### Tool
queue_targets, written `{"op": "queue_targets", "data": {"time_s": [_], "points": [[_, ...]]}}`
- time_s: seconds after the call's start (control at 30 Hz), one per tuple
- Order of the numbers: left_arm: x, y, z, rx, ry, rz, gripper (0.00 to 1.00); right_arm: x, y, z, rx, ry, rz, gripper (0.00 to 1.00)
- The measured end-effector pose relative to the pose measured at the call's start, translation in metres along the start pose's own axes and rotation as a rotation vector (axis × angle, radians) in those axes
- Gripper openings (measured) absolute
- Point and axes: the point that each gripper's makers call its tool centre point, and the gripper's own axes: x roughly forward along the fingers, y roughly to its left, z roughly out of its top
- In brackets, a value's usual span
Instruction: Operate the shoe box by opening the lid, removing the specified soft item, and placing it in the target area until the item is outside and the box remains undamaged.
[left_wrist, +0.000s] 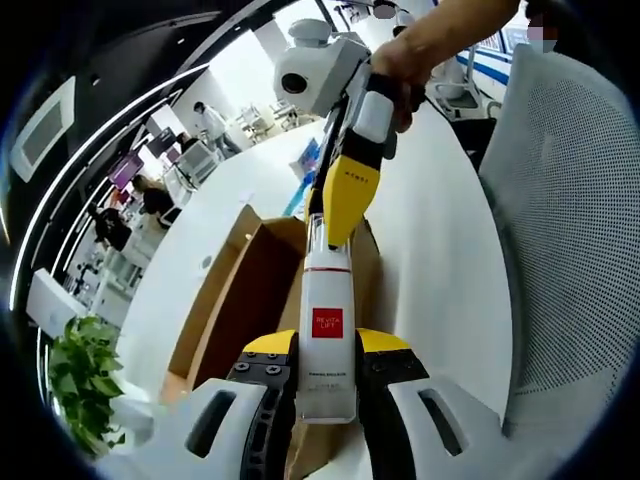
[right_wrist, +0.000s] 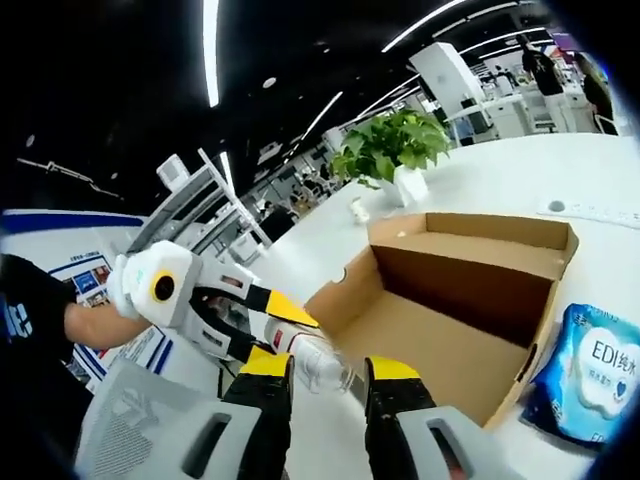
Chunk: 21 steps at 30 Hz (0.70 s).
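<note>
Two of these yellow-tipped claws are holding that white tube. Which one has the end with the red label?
The left gripper grips the tube at its red-labelled end. The right gripper, reaching in from across the cardboard box, pinches the opposite, plain end.

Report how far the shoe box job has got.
Done: the cardboard box lies open on the white table, flaps out, its visible inside bare. In hand: a white tube with a red label is gripped between the left gripper and the right gripper, above the table. Left: setting it down in the target area.
</note>
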Motion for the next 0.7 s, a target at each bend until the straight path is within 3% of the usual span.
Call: {"op": "queue_targets", "data": {"time_s": [0.33,0.7], "points": [[0.0,0.005,0.008,0.003,-0.038,0.017,0.2,0.002,-0.003,0.0,0.121,-0.033,0.029,0.31],[-0.004,0.005,0.019,0.0,-0.107,0.007,0.2,0.0,0.005,0.008,0.286,-0.094,0.141,0.29]]}}
